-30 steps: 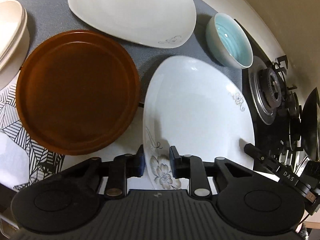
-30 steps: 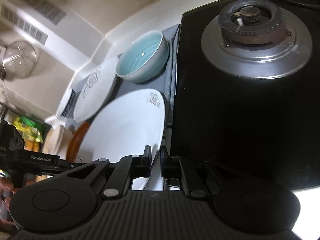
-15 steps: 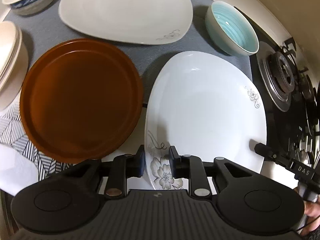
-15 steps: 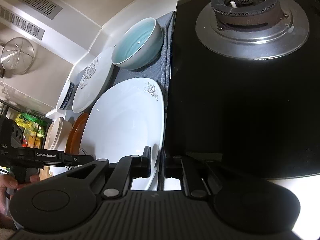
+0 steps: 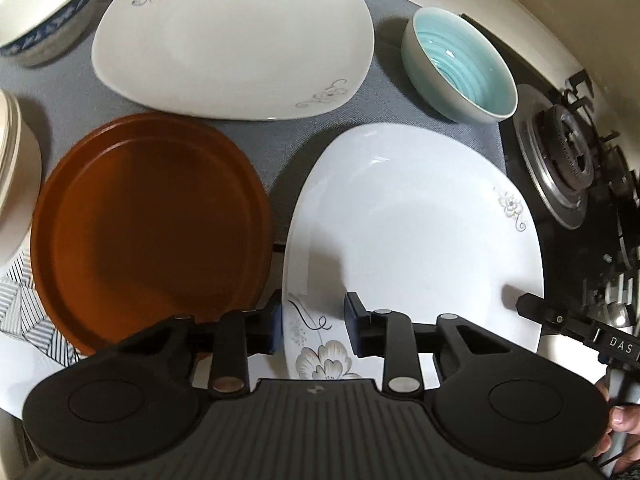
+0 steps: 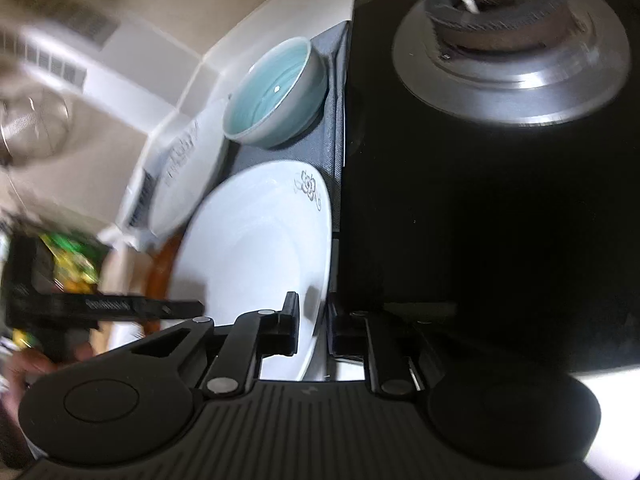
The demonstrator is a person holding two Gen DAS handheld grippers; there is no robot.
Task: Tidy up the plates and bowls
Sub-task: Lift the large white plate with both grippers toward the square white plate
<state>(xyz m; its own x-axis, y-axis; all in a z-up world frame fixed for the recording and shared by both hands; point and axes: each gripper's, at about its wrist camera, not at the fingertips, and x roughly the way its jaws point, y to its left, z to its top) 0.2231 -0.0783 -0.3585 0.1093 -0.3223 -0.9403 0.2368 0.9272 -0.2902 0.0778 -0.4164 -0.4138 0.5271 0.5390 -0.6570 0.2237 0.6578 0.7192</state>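
Straddling opposite rims of the white flowered plate (image 5: pixel 412 236) lying on the counter (image 5: pixel 328 108) between the brown plate (image 5: pixel 152 232) and the stove (image 6: pixel 480 200), the 2 tongs, left (image 5: pixel 314 330) and right (image 6: pixel 313 326), both stand apart, unclamped.
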